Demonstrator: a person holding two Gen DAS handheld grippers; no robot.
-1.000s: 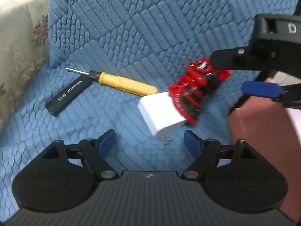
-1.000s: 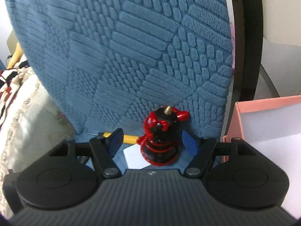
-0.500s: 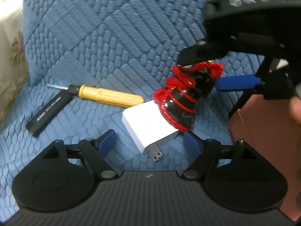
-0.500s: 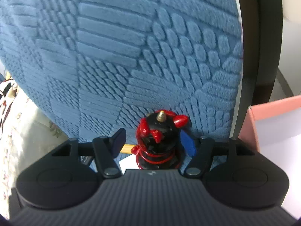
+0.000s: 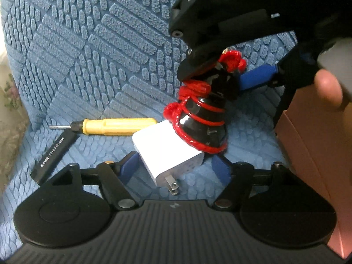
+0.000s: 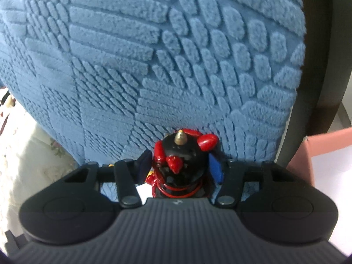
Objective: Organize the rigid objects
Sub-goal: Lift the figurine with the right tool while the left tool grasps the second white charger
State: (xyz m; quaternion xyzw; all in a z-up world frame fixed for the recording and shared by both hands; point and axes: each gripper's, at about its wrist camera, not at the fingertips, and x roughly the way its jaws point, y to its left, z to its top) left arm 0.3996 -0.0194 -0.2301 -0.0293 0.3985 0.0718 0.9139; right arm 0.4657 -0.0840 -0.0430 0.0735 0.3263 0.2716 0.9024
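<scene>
A black and red ball-head mount (image 5: 203, 118) stands on the blue textured seat, leaning against a white plug adapter (image 5: 167, 148). My right gripper (image 6: 179, 169) is shut on the mount (image 6: 180, 165), its blue pads against both sides; it also shows from above in the left wrist view (image 5: 220, 74). My left gripper (image 5: 175, 168) is open, its jaws on either side of the white adapter's near end, without contact. A yellow-handled screwdriver (image 5: 114, 126) and a black cylinder with white print (image 5: 54, 156) lie at the left.
A pink box (image 5: 316, 143) stands at the right, its rim also in the right wrist view (image 6: 327, 147). The blue backrest (image 6: 154, 55) rises close behind the mount. A floral cloth (image 5: 11, 114) lies at the left.
My right gripper has closed in around the mount and gripped it. My left gripper has moved forward, so the white adapter now sits between its open jaws.
</scene>
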